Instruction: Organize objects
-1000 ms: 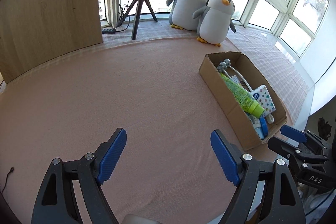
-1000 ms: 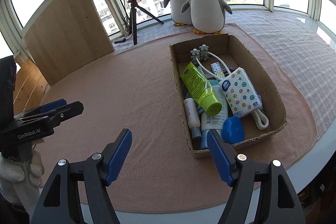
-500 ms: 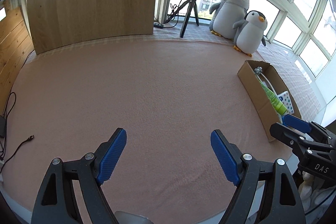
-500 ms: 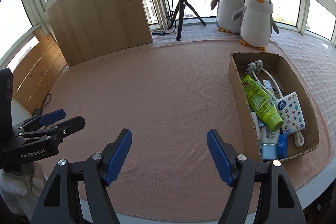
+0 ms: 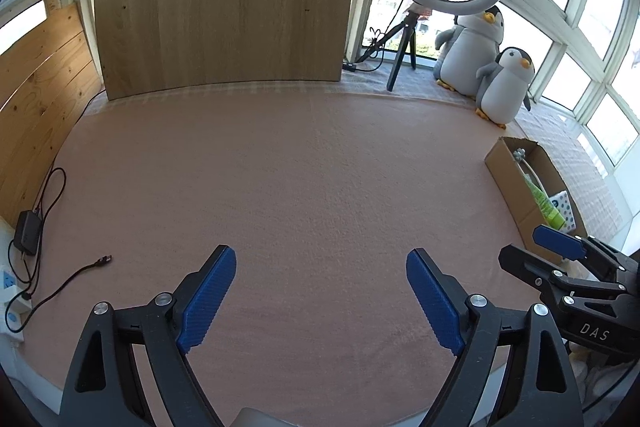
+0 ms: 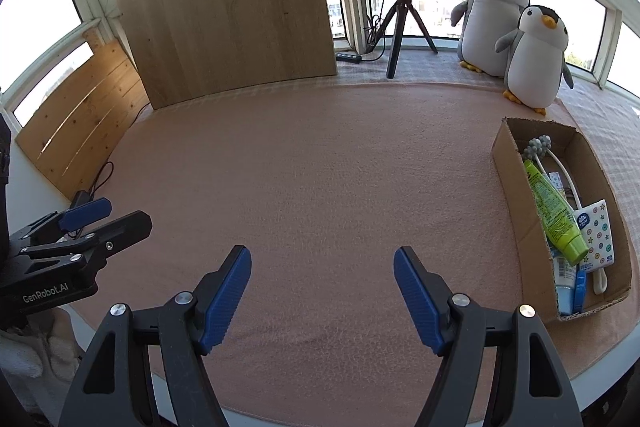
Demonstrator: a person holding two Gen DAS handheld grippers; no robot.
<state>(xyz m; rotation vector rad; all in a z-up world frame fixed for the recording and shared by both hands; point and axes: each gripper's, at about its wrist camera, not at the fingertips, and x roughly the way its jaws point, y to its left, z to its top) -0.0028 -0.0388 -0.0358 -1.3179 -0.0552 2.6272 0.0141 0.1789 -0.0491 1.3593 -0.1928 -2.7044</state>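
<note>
Cardboard box (image 6: 508, 163) at the right edge of the right wrist frame, long axis running from lower right up toward the penguins (image 6: 534, 63), packed with a green tube (image 6: 554, 215) lying along that same axis, cap toward the near end, beside a star-patterned pouch (image 6: 598, 231). Off to the right of both tools on the pink-covered table (image 6: 320, 167), nearer the right hand-held gripper (image 6: 322, 291), blue pads spread wide and empty. Left hand-held gripper (image 5: 320, 293) likewise agape, holding nothing, aimed at bare cloth, box only at its frame's far right.

Left hand-held gripper (image 5: 320, 297), right hand-held gripper (image 6: 322, 293): jaws wide, empty.
</note>
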